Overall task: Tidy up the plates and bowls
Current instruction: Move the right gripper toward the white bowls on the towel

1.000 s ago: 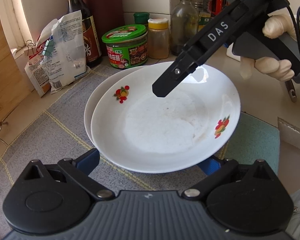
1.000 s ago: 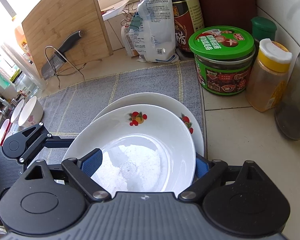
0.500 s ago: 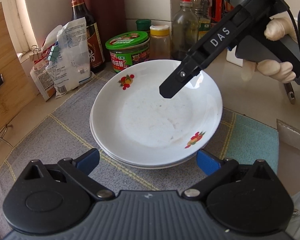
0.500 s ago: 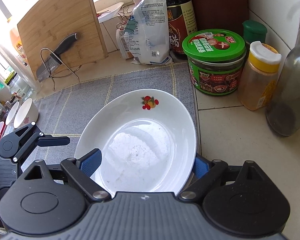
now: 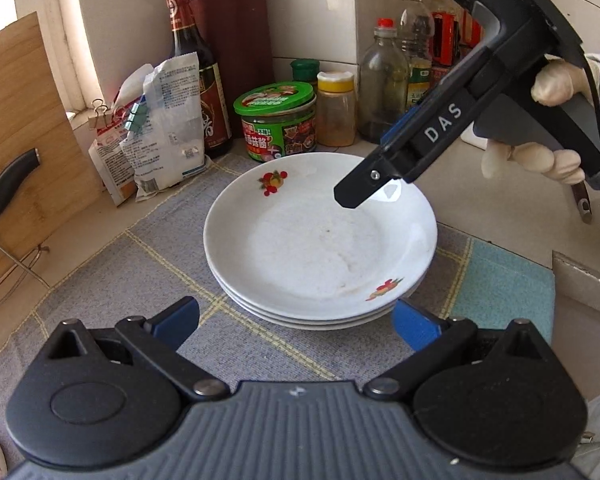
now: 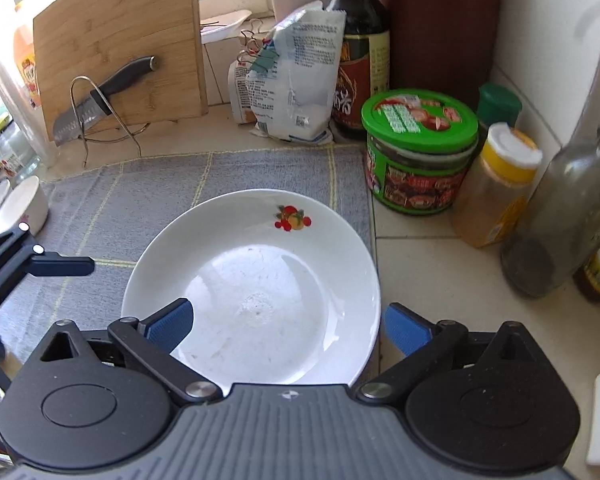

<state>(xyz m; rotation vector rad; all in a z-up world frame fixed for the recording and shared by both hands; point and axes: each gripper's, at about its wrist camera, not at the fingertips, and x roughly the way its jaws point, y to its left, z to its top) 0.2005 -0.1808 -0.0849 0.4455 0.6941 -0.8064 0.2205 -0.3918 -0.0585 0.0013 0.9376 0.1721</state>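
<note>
A stack of white plates [image 5: 320, 240] with fruit prints rests on the grey mat [image 5: 160, 256]; it also shows in the right wrist view [image 6: 256, 280]. My left gripper [image 5: 296, 320] is open and empty, just in front of the stack's near rim. My right gripper [image 6: 288, 324] is open and empty, its pads on either side of the stack's near rim, above it. In the left wrist view the right gripper's finger [image 5: 364, 184] hangs over the stack's far right rim. Small white bowls [image 6: 20, 208] stand at the mat's far left.
A green-lidded jar [image 5: 276, 120], a yellow-capped spice jar [image 5: 336, 108], bottles [image 5: 384, 88] and a soy sauce bottle [image 5: 196, 72] line the back wall. Clipped bags [image 5: 156, 132], a cutting board [image 6: 116, 48] and a knife [image 6: 104, 96] on a wire rack stand at the left.
The top plate has settled flat and centred on the stack. Both grippers have drawn back and up from it, with their jaws open.
</note>
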